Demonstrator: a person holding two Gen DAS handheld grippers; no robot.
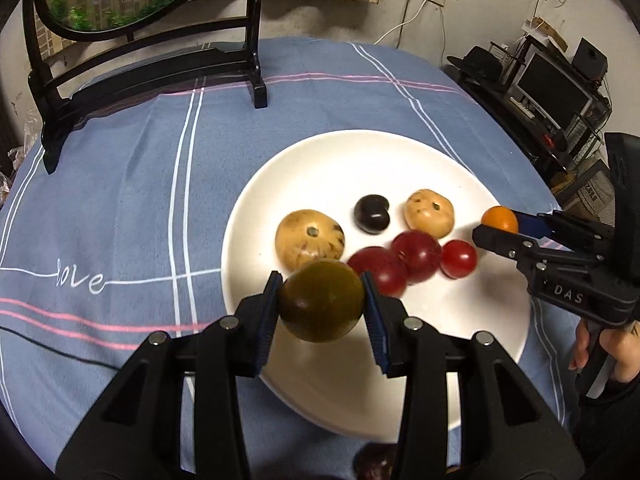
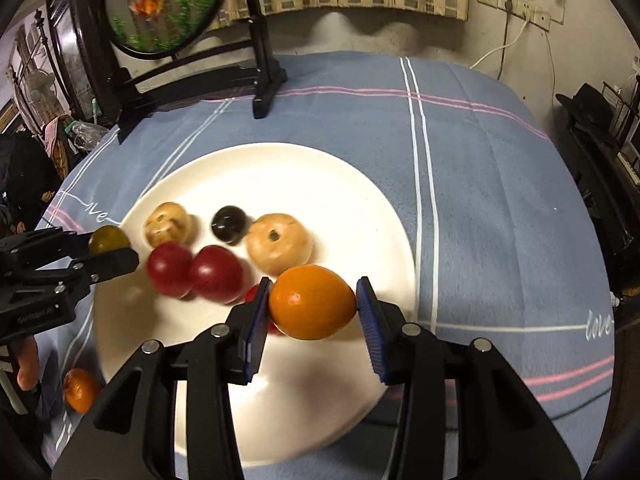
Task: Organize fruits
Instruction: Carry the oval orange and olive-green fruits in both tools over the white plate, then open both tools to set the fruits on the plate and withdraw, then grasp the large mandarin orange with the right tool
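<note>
A big white plate is sitting on a table with a blue cloth. On the plate six fruits are lying close together near its middle: two tan ones with dark spots, one shiny black one, two big red ones touching each other, and one small red one just beside them.

The left gripper is hanging over the near edge of the plate. Its two blue pads are pressing on one dark green fruit, one pad on each side, and the fruit is up off the plate.

The right gripper is hanging over the right side of the plate. It is squeezing one orange fruit between its pads, and that fruit is in the air too.

One more orange fruit is lying on the cloth, off the plate, near the left front edge of the table. One dark purple fruit is peeking out at the front edge, mostly hidden.

A black stand with a round fish picture is standing at the back left corner of the table.
</note>
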